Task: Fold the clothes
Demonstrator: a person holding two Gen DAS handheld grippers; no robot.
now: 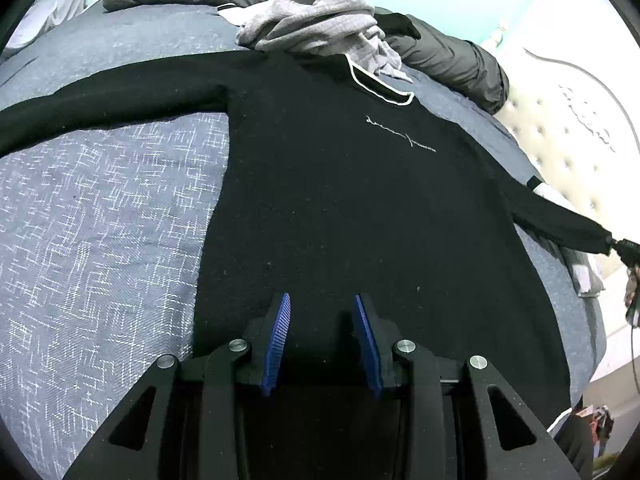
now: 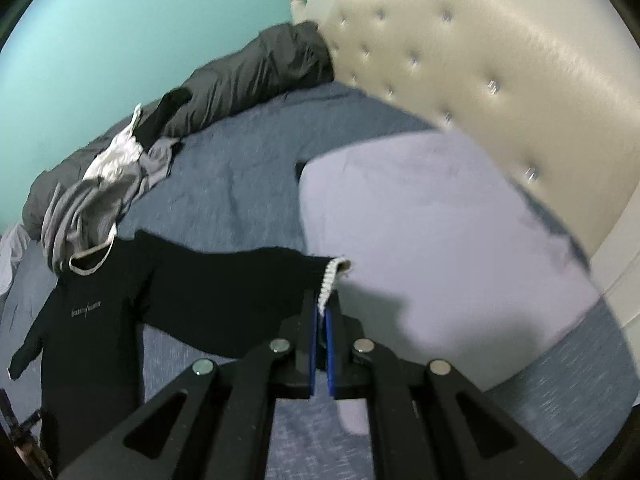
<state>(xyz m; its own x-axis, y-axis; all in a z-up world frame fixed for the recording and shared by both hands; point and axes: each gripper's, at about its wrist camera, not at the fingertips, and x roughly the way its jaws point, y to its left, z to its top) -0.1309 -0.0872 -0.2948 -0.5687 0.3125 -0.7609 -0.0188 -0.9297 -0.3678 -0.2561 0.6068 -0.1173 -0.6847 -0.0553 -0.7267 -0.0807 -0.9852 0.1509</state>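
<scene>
Left gripper (image 1: 322,300), fingers spread wide and holding nothing, hovers over the lower body of the black sweater (image 1: 360,208), which lies face up and flat on the blue patterned bedspread (image 1: 100,220), its left sleeve (image 1: 112,88) stretched out sideways. Right gripper (image 2: 321,312), fingers pinched nearly together on the white-edged cuff (image 2: 334,276), holds the right sleeve (image 2: 224,292) pulled out towards a lilac pillow (image 2: 432,248).

Risks: the pinch sits on the cuff edge alone, so a pull may slip it free; a hard tug with the body unpinned may drag the sweater askew.

Beyond the collar (image 1: 384,90), a heap of grey garments (image 1: 320,16) touches the shoulder line and may catch in a fold. Farther off lie a dark duvet (image 2: 248,76) and a tufted headboard (image 2: 480,60).
</scene>
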